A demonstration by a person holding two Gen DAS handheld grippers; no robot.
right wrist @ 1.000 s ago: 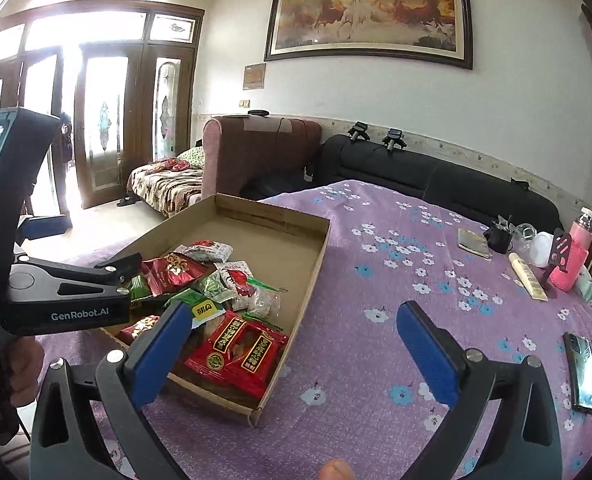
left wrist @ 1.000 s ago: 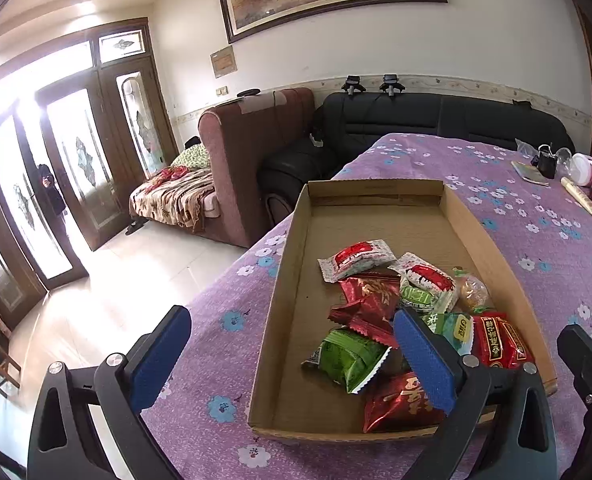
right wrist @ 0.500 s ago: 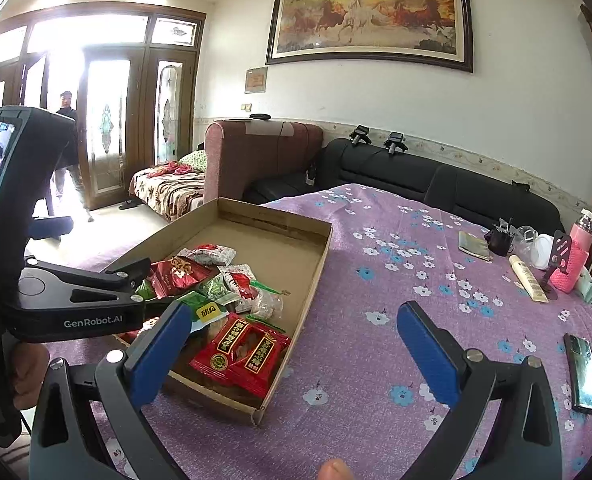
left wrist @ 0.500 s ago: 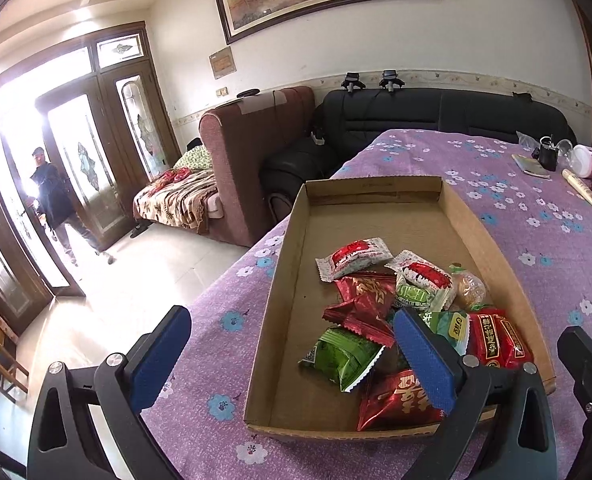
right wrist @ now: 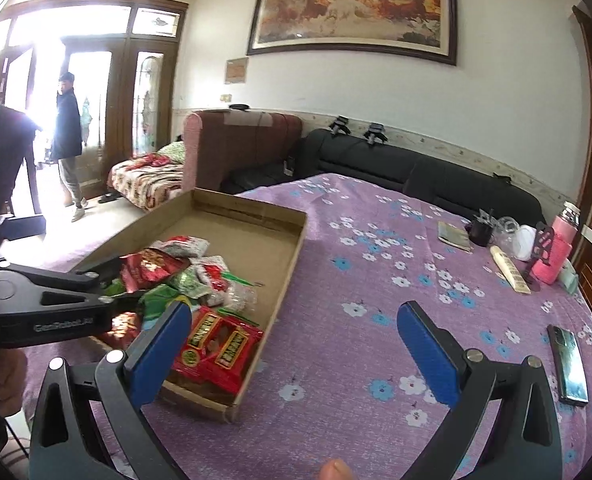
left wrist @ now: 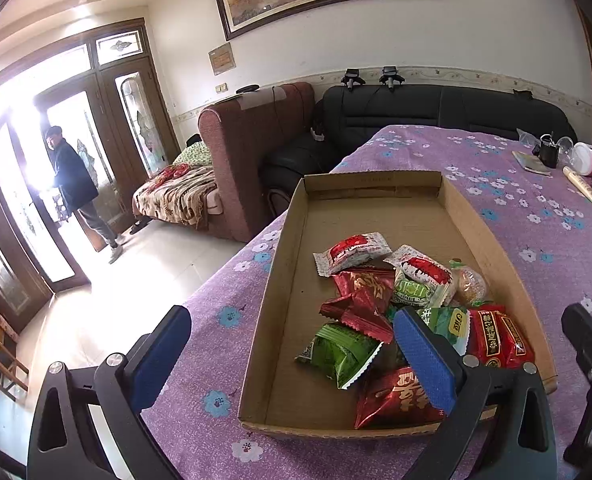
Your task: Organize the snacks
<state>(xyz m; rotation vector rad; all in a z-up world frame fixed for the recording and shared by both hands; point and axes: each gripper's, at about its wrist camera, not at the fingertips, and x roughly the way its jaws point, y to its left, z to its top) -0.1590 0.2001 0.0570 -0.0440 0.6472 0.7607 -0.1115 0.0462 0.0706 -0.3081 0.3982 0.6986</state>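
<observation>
The cardboard tray (left wrist: 292,280) lies flat on the purple floral tablecloth (left wrist: 536,240), occupying the centre of the left wrist frame. Its long axis runs from the lower centre of the frame toward the upper centre, pointing at the black sofa (left wrist: 416,108). The snack packets (left wrist: 380,300) are heaped in the near, lower-right part of the tray; the far half of the tray floor is bare cardboard. A green packet (left wrist: 340,350) lies at the lower left of the heap, and a red boxed packet (left wrist: 496,338) rests against the right wall.

The left gripper (left wrist: 292,354) hangs over the tray's near left corner, jaws spread wide, holding nothing; its right pad (left wrist: 424,356) overlaps the heap in view. The right gripper (right wrist: 292,354) sits at the lower centre of the right wrist frame over bare cloth beside the tray, jaws wide apart and empty.

The tray's left wall runs close to the table edge. To the right, open cloth extends toward a phone (right wrist: 568,364) at lower right and a pink bottle (right wrist: 556,252) at right
</observation>
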